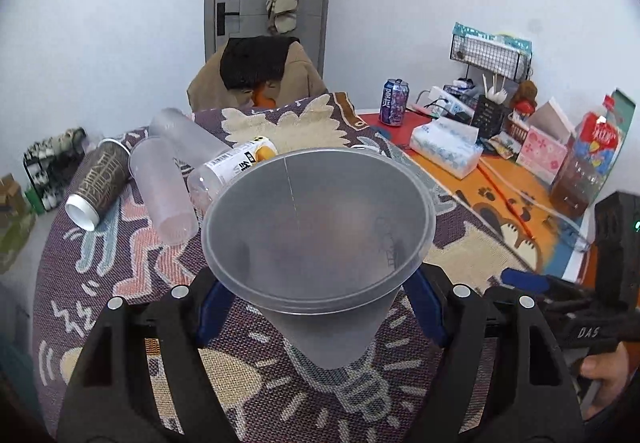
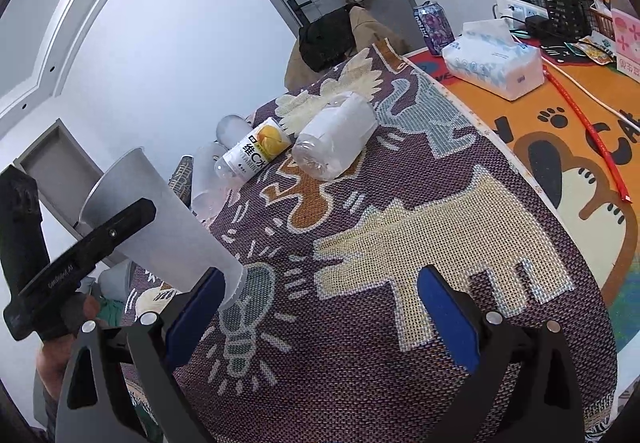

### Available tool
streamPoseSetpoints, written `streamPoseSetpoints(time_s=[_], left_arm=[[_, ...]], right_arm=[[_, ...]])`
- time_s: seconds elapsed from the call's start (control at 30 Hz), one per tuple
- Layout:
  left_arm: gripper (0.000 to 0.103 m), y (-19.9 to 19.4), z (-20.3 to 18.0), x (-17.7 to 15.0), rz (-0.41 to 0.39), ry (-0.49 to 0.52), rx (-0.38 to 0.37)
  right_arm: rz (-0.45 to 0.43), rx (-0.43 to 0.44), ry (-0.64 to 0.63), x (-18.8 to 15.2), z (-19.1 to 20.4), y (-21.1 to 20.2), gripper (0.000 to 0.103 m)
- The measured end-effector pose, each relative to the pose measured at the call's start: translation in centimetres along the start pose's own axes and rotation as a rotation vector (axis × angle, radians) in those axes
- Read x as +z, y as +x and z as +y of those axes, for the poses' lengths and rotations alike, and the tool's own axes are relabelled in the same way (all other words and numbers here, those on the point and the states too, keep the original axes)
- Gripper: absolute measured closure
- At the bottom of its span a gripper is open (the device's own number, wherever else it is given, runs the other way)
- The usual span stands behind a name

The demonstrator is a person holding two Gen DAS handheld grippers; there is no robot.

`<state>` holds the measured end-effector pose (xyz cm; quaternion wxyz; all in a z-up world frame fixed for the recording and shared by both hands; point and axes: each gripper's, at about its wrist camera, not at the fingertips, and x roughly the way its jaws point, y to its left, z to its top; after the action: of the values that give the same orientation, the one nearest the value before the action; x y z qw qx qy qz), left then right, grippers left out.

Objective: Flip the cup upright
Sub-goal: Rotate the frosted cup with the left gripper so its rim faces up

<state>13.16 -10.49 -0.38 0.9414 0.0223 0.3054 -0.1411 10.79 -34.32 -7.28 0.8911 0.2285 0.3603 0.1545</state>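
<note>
A translucent frosted plastic cup stands mouth-up between the blue pads of my left gripper, which is shut on its lower half; its base is at the patterned mat. In the right wrist view the same cup leans at the left, with the left gripper's black finger across it. My right gripper is open and empty over the mat, its left pad close beside the cup's base.
Lying on the woven mat are a clear bottle, a yellow-labelled bottle, two frosted cups and a brown paper cup. A tissue pack, a can and boxes crowd the orange mat at right.
</note>
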Motion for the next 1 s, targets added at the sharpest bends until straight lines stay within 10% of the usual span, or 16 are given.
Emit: streamPoseSetpoints(time_s=[0.2,0.3,1.0], left_arm=[[0.026,1.0,0.1,-1.5,0.009,-0.002,-0.004],[0.005,0.8,0.1,-1.9,0.014,-0.011,-0.026],[0.005,-2.1,0.4,-4.7,0.016,-0.040,-0.053]], right_arm=[[0.009,-0.006,-0.001,-0.3,-0.2,0.3,0.008],[0.010,-0.009,-0.007,-0.3,0.0,0.3,0.008],[-0.038,-0.004,-0.063,-1.3,2.1,-1.7,0.008]])
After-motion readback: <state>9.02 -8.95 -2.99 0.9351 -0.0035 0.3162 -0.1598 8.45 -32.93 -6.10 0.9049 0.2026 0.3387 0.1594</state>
